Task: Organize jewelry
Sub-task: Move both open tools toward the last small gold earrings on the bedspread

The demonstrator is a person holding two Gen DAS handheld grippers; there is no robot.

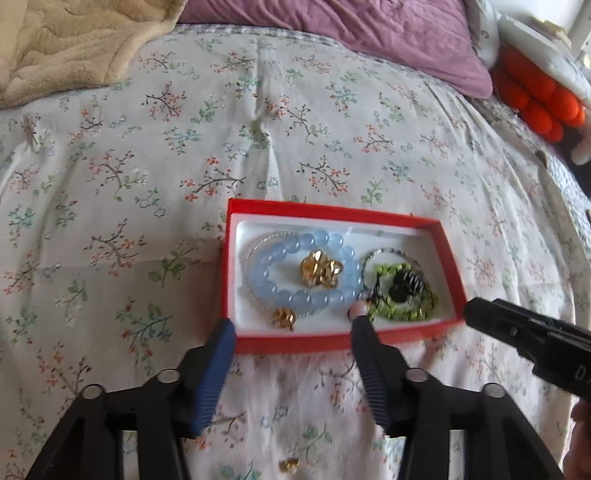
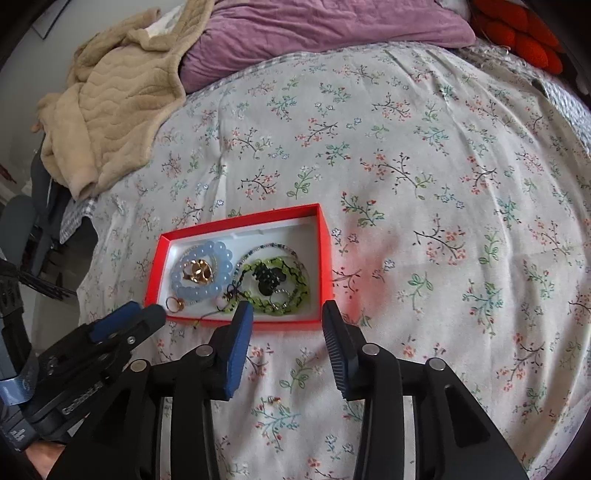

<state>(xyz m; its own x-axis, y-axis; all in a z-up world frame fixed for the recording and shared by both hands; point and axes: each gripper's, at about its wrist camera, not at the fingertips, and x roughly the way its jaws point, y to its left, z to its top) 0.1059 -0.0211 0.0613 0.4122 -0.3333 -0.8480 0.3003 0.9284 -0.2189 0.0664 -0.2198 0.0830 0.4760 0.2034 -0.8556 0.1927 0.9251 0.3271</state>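
Note:
A red box [image 1: 448, 243] with a white lining lies on the floral bedspread; it also shows in the right wrist view [image 2: 325, 258]. Inside are a pale blue bead bracelet [image 1: 258, 275], gold pieces [image 1: 319, 271], a gold ring [image 1: 284, 318] and a green bead bracelet [image 1: 402, 312] with a dark charm. My left gripper [image 1: 293, 326] is open at the box's near edge, empty. My right gripper [image 2: 288, 310] is open just before the box's near right corner, empty. A small gold piece [image 1: 289, 464] lies on the bedspread below the left gripper; it also shows in the right wrist view [image 2: 274, 399].
A beige blanket [image 2: 110, 110] and a purple pillow [image 2: 314, 26] lie at the far side of the bed. An orange knotted cushion [image 1: 535, 99] sits at the far right. The bed's left edge drops off by dark furniture [image 2: 29, 236].

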